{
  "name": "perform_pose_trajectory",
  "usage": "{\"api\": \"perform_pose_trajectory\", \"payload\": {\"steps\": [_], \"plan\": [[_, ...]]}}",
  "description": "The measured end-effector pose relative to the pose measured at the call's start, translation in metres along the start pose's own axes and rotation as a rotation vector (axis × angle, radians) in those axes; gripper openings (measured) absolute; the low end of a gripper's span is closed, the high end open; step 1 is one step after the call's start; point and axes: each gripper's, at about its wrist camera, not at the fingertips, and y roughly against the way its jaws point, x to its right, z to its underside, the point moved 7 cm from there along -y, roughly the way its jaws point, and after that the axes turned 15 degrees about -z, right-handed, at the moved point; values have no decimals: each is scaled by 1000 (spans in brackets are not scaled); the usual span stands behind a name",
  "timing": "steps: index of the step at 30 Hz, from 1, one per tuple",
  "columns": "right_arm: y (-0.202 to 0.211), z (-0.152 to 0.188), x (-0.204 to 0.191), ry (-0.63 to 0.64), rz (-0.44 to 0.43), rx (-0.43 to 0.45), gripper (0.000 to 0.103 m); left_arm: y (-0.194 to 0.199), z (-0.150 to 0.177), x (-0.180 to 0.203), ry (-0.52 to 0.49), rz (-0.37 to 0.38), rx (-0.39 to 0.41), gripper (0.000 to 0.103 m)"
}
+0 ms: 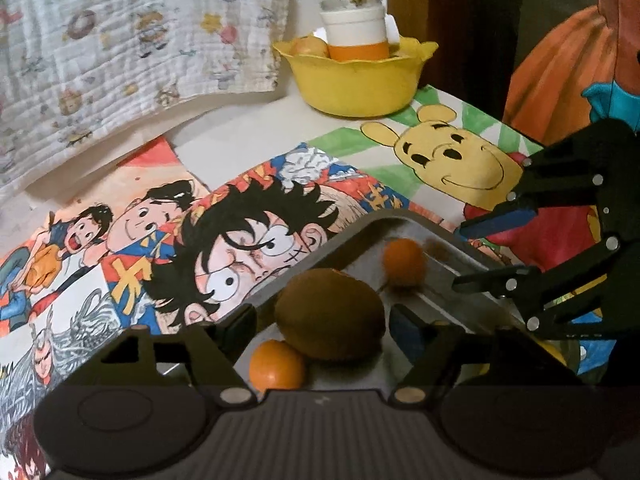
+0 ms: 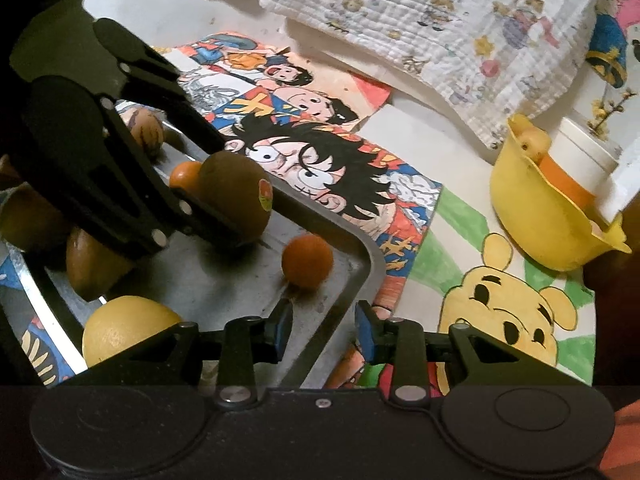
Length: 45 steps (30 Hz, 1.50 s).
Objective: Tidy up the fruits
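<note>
A metal tray (image 1: 448, 240) (image 2: 360, 268) holds the fruit. My left gripper (image 1: 322, 326) has its jaws around a brown kiwi (image 1: 330, 314) (image 2: 236, 196); the fingers sit at its sides with small gaps, so a grip is unclear. A small orange (image 1: 276, 366) (image 2: 184, 174) lies beside the kiwi. Another small orange (image 1: 404, 262) (image 2: 307, 261) lies near the tray corner. My right gripper (image 2: 323, 328) (image 1: 464, 252) is open and empty over the tray rim, just short of that orange. A lemon (image 2: 124, 328) and more brown fruit (image 2: 92, 268) lie in the tray.
A yellow bowl (image 1: 352, 84) (image 2: 532, 216) at the back holds a white and orange cup (image 1: 356, 36) and a pale fruit (image 1: 310, 46). Cartoon drawings (image 1: 248, 220) cover the table. A printed quilted cloth (image 1: 120, 40) hangs at the back left.
</note>
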Motion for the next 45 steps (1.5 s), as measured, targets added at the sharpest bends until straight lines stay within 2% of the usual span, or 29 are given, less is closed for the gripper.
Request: {"api": "perform_pose_trajectory", "payload": {"steps": [6,11,13,18,20,24,31,40,45], "plan": [[9,1,-3,-42,30,42,55,12,5,-14,52,-28,33,85],[16,0,-8,-72,62,98,76,25,7,-24,103,-57,70,94],[18,-1,-10,-78,75,114,79,30,9,-27,124,-82,87,97],[20,0,-10,-105,108,140,84,43,13,-34,157,-142,128,100],[21,0,-10,-117,124,155,88,49,15,-35,166,-163,143,101],[28,-2,-14,-134,155,181,90,59,22,-40,209,-191,152,102],[48,-1,-31,-186,174,285,98,82,39,-46,252,-247,182,102],[70,6,-57,-271,143,405,102,107,76,-55,348,-298,160,102],[81,7,-74,-224,179,460,102,121,96,-57,388,-331,157,102]]}}
